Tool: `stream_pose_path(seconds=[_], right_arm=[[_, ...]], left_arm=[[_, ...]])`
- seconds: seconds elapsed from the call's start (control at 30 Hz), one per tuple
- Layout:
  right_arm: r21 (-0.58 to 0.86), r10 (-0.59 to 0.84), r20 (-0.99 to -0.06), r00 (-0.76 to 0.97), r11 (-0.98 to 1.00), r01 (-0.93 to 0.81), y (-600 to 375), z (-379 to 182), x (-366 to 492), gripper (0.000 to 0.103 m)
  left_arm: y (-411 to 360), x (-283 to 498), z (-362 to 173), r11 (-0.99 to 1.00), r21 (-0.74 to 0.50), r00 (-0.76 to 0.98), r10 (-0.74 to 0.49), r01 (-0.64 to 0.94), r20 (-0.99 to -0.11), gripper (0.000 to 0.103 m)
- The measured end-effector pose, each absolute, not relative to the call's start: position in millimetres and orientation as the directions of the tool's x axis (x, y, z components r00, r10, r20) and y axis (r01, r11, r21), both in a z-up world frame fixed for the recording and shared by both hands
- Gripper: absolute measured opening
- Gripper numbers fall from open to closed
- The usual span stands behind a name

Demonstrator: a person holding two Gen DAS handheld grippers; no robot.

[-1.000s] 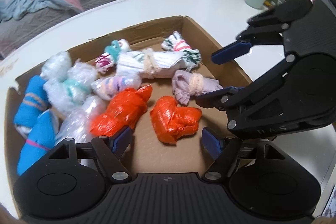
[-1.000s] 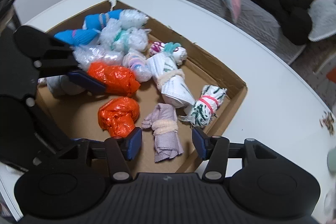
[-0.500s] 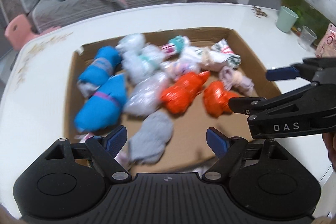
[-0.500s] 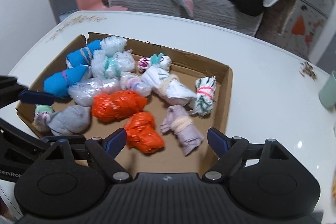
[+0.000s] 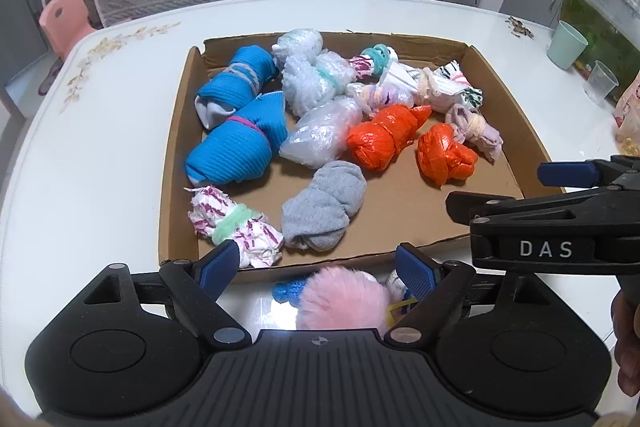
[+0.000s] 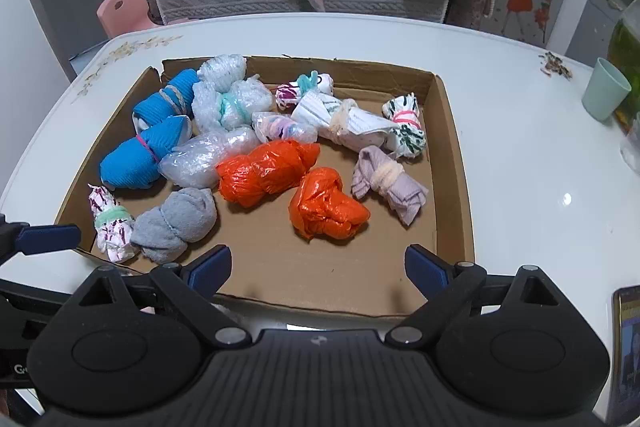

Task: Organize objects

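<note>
Trouble, if it comes, starts at the left: the left gripper [image 5: 318, 265], jaws opening with nothing gripped, hovers above a fluffy pink pompom [image 5: 344, 301] lying on the white table [image 5: 120, 75] just outside the shallow brown cardboard tray [image 5: 178, 163], so a careless closing could catch the tray's near rim instead. Inside, the grey rolled sock [image 6: 174, 223] and white-and-magenta bundle tied with green [image 6: 110, 223] crowd that edge and could be knocked out. The right gripper [image 6: 318, 269], also opening and empty, sits near its partner; the two could collide
</note>
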State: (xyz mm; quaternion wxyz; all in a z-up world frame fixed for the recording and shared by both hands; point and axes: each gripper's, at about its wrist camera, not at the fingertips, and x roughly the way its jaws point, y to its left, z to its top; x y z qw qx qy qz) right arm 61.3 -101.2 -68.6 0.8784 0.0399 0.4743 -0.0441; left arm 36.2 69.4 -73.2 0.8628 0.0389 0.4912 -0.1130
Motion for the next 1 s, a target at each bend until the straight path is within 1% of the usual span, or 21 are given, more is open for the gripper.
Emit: stream_pose_path(seconds=[0.3, 0.33, 0.4, 0.43, 0.47, 0.53, 0.8, 1.0], right_arm=[[0.04, -0.033, -0.832, 0.553, 0.992, 0.118, -101.1, -67.3, 64.3, 0.094], [0.046, -0.026, -0.832, 0.554, 0.992, 0.115, -101.2, -67.0, 64.5, 0.094], [0.045, -0.027, -0.827, 0.562, 0.992, 0.114, -101.1, -66.1, 64.5, 0.095], [0.049, -0.025, -0.825, 0.565, 0.992, 0.116, -101.8, -66.0, 64.7, 0.095], [0.052, -0.025, -0.824, 0.566, 0.992, 0.119, -102.5, -66.2, 65.0, 0.096], [0.055, -0.025, -0.822, 0.569, 0.991, 0.123, -104.8, -66.8, 65.4, 0.096], [0.054, -0.029, -0.814, 0.58, 0.991, 0.126, -114.0, -67.2, 63.9, 0.096], [0.061, -0.019, -0.816, 0.577, 0.991, 0.118, -116.5, -68.6, 63.4, 0.096]], left_arm=[[67.3, 41.0, -74.2, 0.97, -0.045, 0.493, -0.161, 0.239, -0.855, 0.089], [67.0, 41.1, -74.0, 0.97, -0.046, 0.494, -0.161, 0.238, -0.854, 0.09], [66.3, 41.3, -73.2, 0.972, -0.033, 0.502, -0.149, 0.233, -0.852, 0.096], [65.5, 40.9, -72.6, 0.972, -0.023, 0.51, -0.142, 0.233, -0.848, 0.101], [64.2, 40.4, -71.7, 0.971, -0.009, 0.52, -0.136, 0.239, -0.843, 0.103], [61.5, 39.9, -70.7, 0.969, 0.014, 0.533, -0.125, 0.249, -0.837, 0.103], [57.4, 41.3, -72.2, 0.969, 0.007, 0.536, -0.131, 0.248, -0.834, 0.103], [55.2, 39.0, -72.5, 0.969, 0.027, 0.542, -0.116, 0.247, -0.833, 0.103]])
